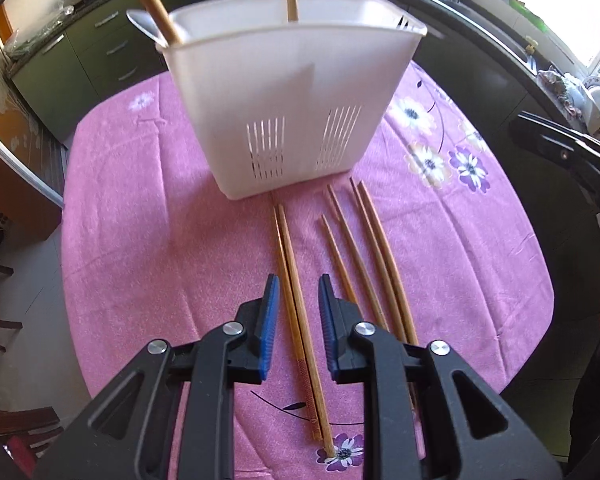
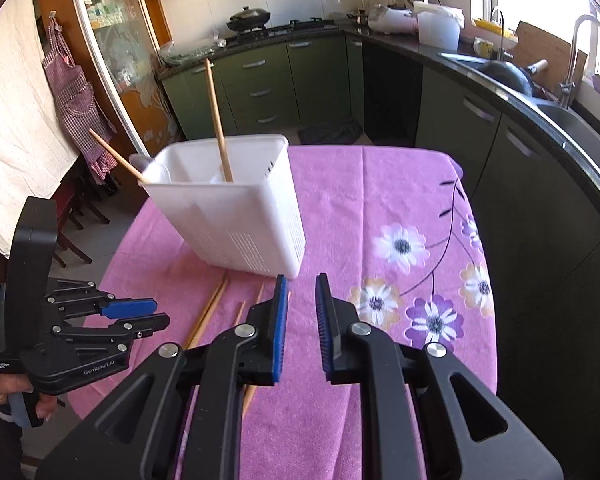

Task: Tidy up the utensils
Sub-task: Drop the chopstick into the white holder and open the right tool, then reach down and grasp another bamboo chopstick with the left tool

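Observation:
A white slotted utensil holder [image 1: 292, 104] stands on the pink flowered tablecloth [image 1: 140, 240], with two wooden chopsticks [image 1: 150, 2] and a spoon [image 1: 146, 28] standing in it. Several wooden chopsticks lie on the cloth in front of it. My left gripper [image 1: 298, 292] is open, its jaws either side of a pair of chopsticks [image 1: 296, 308] lying below them. In the right wrist view the holder [image 2: 240, 208] is ahead to the left. My right gripper [image 2: 302, 292] is open and empty above the cloth, right of the loose chopsticks [image 2: 210, 312]. The left gripper [image 2: 136, 314] shows at the left.
Dark green kitchen cabinets [image 2: 284, 80] and a black counter with a sink [image 2: 572, 120] curve around the table's far and right sides. A wok [image 2: 248, 18] sits on the stove. An apron [image 2: 76, 96] hangs at the left by chairs. The table edge [image 2: 496, 320] drops off at the right.

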